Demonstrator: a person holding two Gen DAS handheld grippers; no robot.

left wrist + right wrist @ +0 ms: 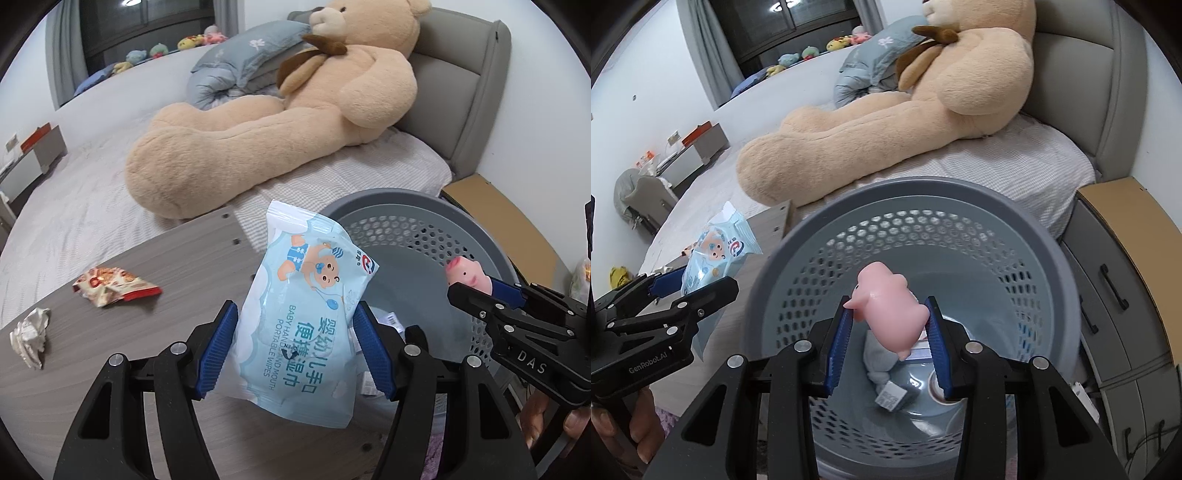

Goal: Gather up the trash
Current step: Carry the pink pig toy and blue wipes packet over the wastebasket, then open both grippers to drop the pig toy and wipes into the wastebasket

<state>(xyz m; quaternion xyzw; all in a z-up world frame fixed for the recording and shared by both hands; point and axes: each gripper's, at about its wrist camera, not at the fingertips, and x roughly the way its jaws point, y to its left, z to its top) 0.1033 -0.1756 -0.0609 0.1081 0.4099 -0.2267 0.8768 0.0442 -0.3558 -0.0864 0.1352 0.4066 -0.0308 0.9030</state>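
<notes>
My left gripper [295, 336] is shut on a light blue pack of baby wipes [306, 325], held at the edge of the wooden table [147, 332] beside the grey perforated bin [406, 229]. From the right wrist view the same pack [716, 254] hangs left of the bin in the left gripper [690, 291]. My right gripper [890, 325] is shut on a pink pig toy [886, 314] above the bin's [960, 221] opening. The pig [465, 271] and the right gripper [491, 295] show at the right in the left wrist view. Wrappers lie on the bin's floor.
A red snack wrapper [114, 286] and a crumpled white paper [31, 332] lie on the table. A large teddy bear [277, 110] sprawls on the bed behind. A drawer unit with a cardboard sheet [1126, 229] stands right of the bin.
</notes>
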